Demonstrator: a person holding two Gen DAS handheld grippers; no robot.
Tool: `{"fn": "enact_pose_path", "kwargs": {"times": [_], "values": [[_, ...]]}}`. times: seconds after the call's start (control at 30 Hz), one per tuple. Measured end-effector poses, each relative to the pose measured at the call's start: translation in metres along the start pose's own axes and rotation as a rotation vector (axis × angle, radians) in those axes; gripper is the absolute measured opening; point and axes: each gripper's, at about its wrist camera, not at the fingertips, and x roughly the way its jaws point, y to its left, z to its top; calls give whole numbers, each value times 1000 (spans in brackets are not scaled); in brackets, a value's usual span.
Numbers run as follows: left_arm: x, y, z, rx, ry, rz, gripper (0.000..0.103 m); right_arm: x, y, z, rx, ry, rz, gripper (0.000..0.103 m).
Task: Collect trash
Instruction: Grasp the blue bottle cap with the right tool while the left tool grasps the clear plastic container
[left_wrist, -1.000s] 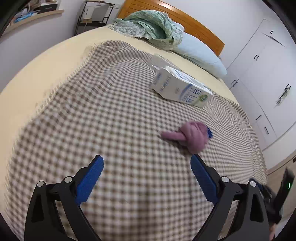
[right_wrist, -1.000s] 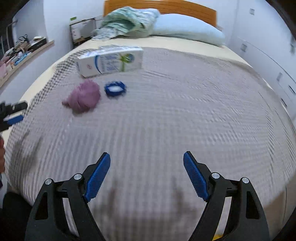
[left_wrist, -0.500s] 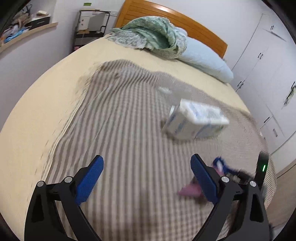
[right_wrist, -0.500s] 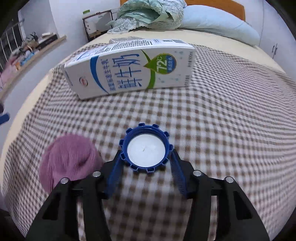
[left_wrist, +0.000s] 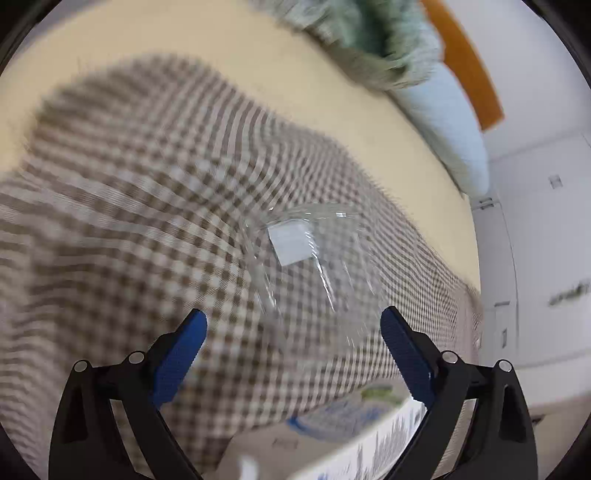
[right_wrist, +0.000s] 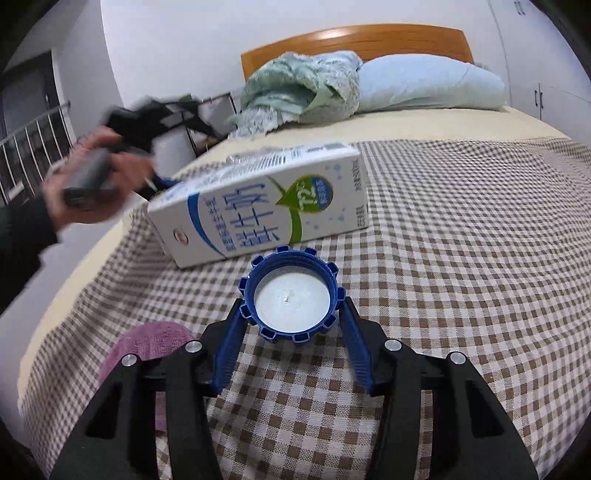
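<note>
In the right wrist view my right gripper (right_wrist: 291, 306) is shut on a blue toothed bottle cap (right_wrist: 291, 295) with a white inside, lifted a little above the checked blanket (right_wrist: 461, 240). Behind the cap lies a white milk carton (right_wrist: 258, 210) on its side. A crumpled pink tissue (right_wrist: 147, 347) sits at the lower left. In the left wrist view my left gripper (left_wrist: 293, 332) is open over a clear plastic wrapper (left_wrist: 306, 258) with a white label, lying on the blanket (left_wrist: 129, 184). The carton (left_wrist: 343, 428) shows blurred under that gripper.
A person's hand (right_wrist: 85, 184) holds the left gripper at the bed's left edge. A green quilt (right_wrist: 299, 88) and a pale blue pillow (right_wrist: 428, 85) lie by the wooden headboard (right_wrist: 354, 40). White wardrobe doors (left_wrist: 546, 240) stand to the right of the bed.
My right gripper came forward and closed on the blue cap, then raised it. My left gripper swept past the carton to above the clear wrapper, staying open.
</note>
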Motion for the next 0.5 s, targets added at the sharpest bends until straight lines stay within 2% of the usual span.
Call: {"fn": "enact_pose_path", "kwargs": {"times": [0.07, 0.1, 0.2, 0.23, 0.27, 0.37, 0.5], "values": [[16, -3, 5, 18, 32, 21, 92, -2, 5, -1, -18, -17, -1, 50], [27, -6, 6, 43, 61, 80, 92, -3, 6, -2, -22, -20, -1, 50], [37, -16, 12, 100, 69, 106, 92, 4, 4, 2, -12, -19, -3, 50], [36, -22, 13, 121, 50, 124, 81, 4, 4, 1, -8, -18, -6, 50], [35, -28, 13, 149, 37, 114, 63, 8, 6, 0, -5, -15, -12, 50], [28, -52, 8, 227, 6, 131, 50, 9, 1, -2, 15, -11, -33, 50], [-3, -84, -11, 301, -91, 160, 42, 12, -1, -3, 30, -18, -85, 50]]}}
